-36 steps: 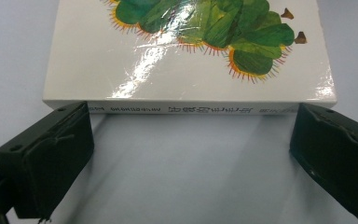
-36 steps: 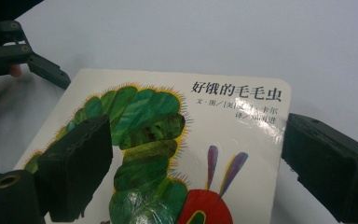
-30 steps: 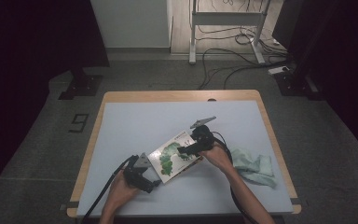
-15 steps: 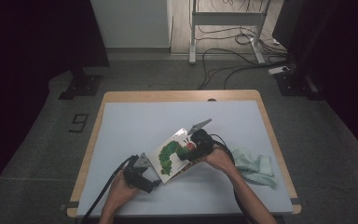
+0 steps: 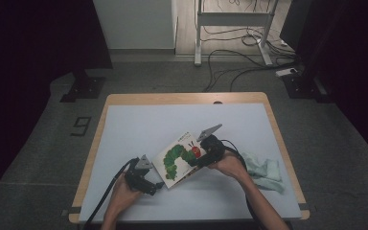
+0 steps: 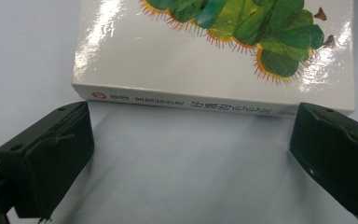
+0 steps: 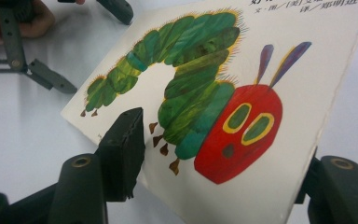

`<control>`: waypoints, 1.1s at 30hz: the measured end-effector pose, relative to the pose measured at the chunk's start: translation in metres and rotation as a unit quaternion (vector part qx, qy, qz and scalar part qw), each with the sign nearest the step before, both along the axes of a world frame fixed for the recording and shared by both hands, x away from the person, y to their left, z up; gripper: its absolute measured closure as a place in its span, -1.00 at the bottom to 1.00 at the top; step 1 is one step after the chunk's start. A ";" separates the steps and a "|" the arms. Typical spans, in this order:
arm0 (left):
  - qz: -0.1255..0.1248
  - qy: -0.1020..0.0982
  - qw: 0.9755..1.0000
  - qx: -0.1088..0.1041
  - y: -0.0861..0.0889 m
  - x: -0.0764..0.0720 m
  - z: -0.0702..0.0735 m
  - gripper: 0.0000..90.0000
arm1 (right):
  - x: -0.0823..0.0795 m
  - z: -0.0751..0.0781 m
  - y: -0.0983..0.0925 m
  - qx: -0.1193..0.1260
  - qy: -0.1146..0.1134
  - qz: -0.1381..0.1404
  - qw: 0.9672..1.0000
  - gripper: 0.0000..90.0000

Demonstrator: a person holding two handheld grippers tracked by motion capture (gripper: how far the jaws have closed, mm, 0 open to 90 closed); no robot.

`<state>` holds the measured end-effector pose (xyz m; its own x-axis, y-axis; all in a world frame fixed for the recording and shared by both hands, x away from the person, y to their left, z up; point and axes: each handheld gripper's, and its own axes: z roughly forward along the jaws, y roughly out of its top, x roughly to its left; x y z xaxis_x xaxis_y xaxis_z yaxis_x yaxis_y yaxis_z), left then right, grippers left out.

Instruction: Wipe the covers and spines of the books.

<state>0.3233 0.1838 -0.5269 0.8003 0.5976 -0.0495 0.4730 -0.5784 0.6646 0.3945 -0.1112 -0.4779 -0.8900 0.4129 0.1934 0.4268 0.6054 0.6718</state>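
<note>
At lower centre of the high view, the picture book (image 5: 181, 158), open a second ago, is now shown shut between the just-closing right gripper (image 5: 206, 154), with the left gripper (image 5: 151, 184) gaping at its spine.

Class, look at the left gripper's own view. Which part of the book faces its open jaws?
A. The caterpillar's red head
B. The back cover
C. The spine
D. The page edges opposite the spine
C: the book's printed spine lies across the gap between the open jaws of the left gripper.
</note>
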 end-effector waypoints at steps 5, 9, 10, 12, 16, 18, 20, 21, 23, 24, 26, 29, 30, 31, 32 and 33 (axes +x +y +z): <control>0.008 0.003 1.000 -0.004 0.001 0.001 0.000 -1.00 | -0.007 0.001 -0.002 -0.001 -0.014 0.003 1.000 -0.11; 0.009 0.007 1.000 -0.018 0.001 0.001 0.002 -1.00 | -0.011 0.001 -0.005 0.002 -0.022 0.002 1.000 -0.09; 0.007 0.008 1.000 -0.023 0.001 0.001 0.003 -1.00 | -0.012 0.000 -0.006 0.002 -0.024 0.001 1.000 -0.08; 0.004 0.010 0.999 -0.035 0.001 0.001 0.004 -1.00 | -0.014 -0.002 -0.008 0.006 -0.023 0.000 1.000 -0.08; 0.001 0.014 0.999 -0.041 0.000 0.002 0.004 -1.00 | -0.016 -0.006 -0.012 0.013 -0.022 -0.001 1.000 -0.08; -0.002 0.017 0.999 -0.042 -0.002 0.003 0.003 -1.00 | -0.018 -0.008 -0.014 0.016 -0.025 -0.003 1.000 -0.08; -0.002 0.018 0.999 -0.038 -0.003 0.003 0.002 -1.00 | -0.020 -0.009 -0.015 0.016 -0.028 -0.003 0.999 -0.07; -0.004 0.019 0.999 -0.037 -0.004 0.004 0.002 -1.00 | -0.020 -0.009 -0.016 0.017 -0.028 -0.004 0.999 -0.07; -0.003 0.019 0.999 -0.035 -0.005 0.004 0.003 -1.00 | -0.022 -0.010 -0.017 0.015 -0.030 -0.004 0.999 -0.06; -0.003 0.020 0.999 -0.038 -0.005 0.004 0.003 -1.00 | -0.024 -0.010 -0.018 0.013 -0.030 -0.004 0.999 -0.05; -0.004 0.021 0.999 -0.043 -0.006 0.005 0.005 -1.00 | -0.026 -0.010 -0.020 0.012 -0.031 -0.003 0.999 -0.05; -0.006 0.021 0.999 -0.046 -0.007 0.006 0.007 -1.00 | -0.029 -0.010 -0.021 0.006 -0.036 -0.002 0.999 -0.04; -0.009 0.022 0.999 -0.047 -0.008 0.007 0.007 -1.00 | -0.030 -0.010 -0.022 0.007 -0.037 -0.004 0.999 -0.04; -0.010 0.023 0.999 -0.047 -0.009 0.007 0.008 -1.00 | -0.031 -0.010 -0.023 0.006 -0.037 -0.004 0.999 -0.03; -0.013 0.025 0.999 -0.046 -0.011 0.007 0.008 -1.00 | -0.032 -0.011 -0.022 0.004 -0.039 -0.006 0.999 -0.03; -0.015 0.026 0.999 -0.045 -0.012 0.007 0.008 -1.00 | -0.033 -0.011 -0.023 0.001 -0.040 -0.006 0.999 -0.03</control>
